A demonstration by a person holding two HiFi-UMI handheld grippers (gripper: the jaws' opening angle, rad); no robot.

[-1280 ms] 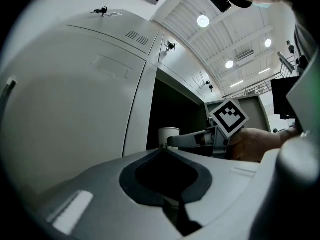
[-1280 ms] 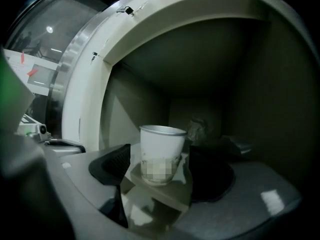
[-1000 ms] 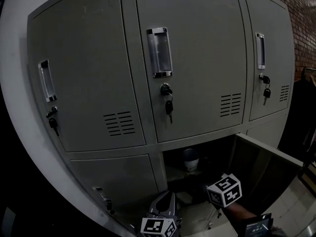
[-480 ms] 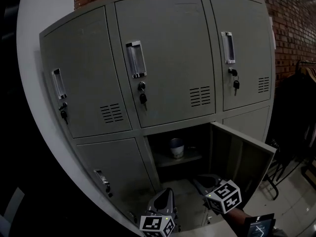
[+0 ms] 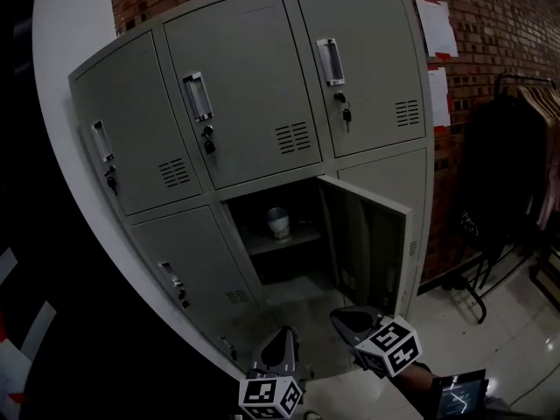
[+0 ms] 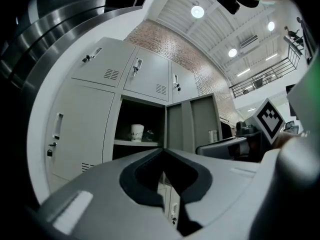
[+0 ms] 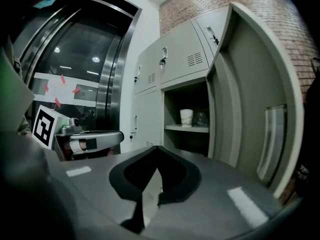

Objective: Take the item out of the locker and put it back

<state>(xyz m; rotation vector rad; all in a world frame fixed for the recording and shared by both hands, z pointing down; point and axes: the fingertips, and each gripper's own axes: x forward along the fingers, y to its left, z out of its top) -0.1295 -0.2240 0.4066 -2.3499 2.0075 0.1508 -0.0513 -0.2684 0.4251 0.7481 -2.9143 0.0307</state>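
Observation:
A white paper cup stands on the shelf inside the open lower middle locker; its door is swung out to the right. Both grippers hang low in front of the locker, well short of it. My left gripper is shut and empty, and the cup shows far beyond its tips. My right gripper is shut with nothing in it. In the right gripper view the cup sits past the closed tips, with the door on the right.
The other grey locker doors are closed, with keys hanging in their locks. A rack of dark clothes stands at the right by the brick wall with papers. A dark crumpled thing lies beside the cup. A steel door frame is left.
The view has backed away from the lockers, which now look smaller and farther. My right gripper has drawn back from the locker opening. The cup has stayed on its shelf.

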